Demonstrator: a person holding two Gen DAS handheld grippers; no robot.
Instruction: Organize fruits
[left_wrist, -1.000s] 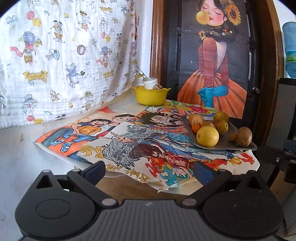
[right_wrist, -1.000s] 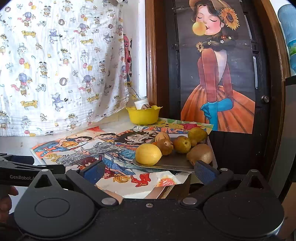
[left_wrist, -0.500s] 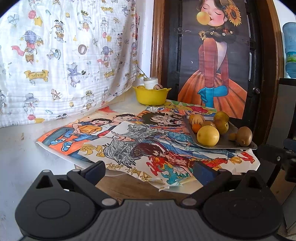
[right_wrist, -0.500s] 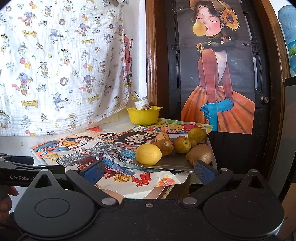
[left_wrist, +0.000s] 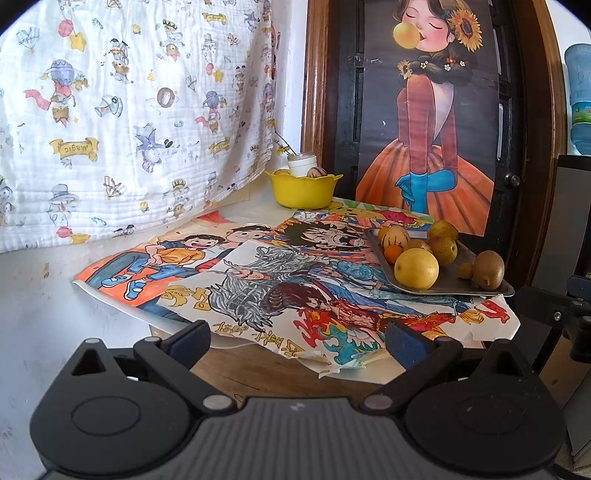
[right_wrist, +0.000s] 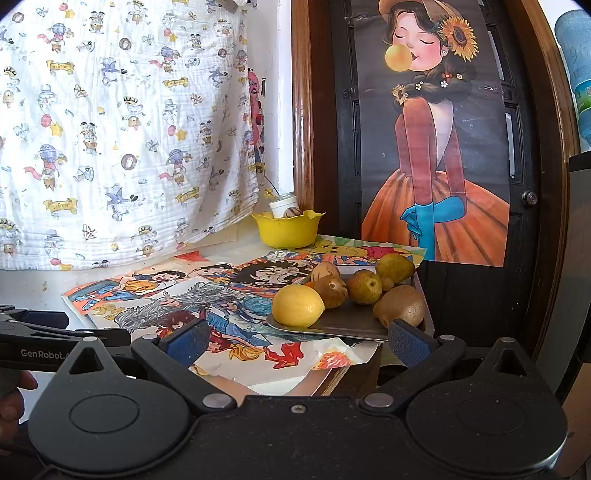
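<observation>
Wooden worktop (left_wrist: 258, 365): I see cartoon posters (left_wrist: 258, 291) covering it
Writing: "GenRobot" on left gripper (right_wrist: 40, 353)
Jaws: both released, empty

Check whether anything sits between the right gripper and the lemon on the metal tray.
Nothing visible does. The right gripper is open, with bare cartoon posters between it and the lemon at the near edge of the tray. The other fruit sits behind or beside the lemon.

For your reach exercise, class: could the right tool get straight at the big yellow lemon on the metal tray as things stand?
Probably yes. The right tool is open, and the lemon sits at the tray's near edge, just ahead. Nothing stands between them; the other fruits lie behind or beside it.
</observation>
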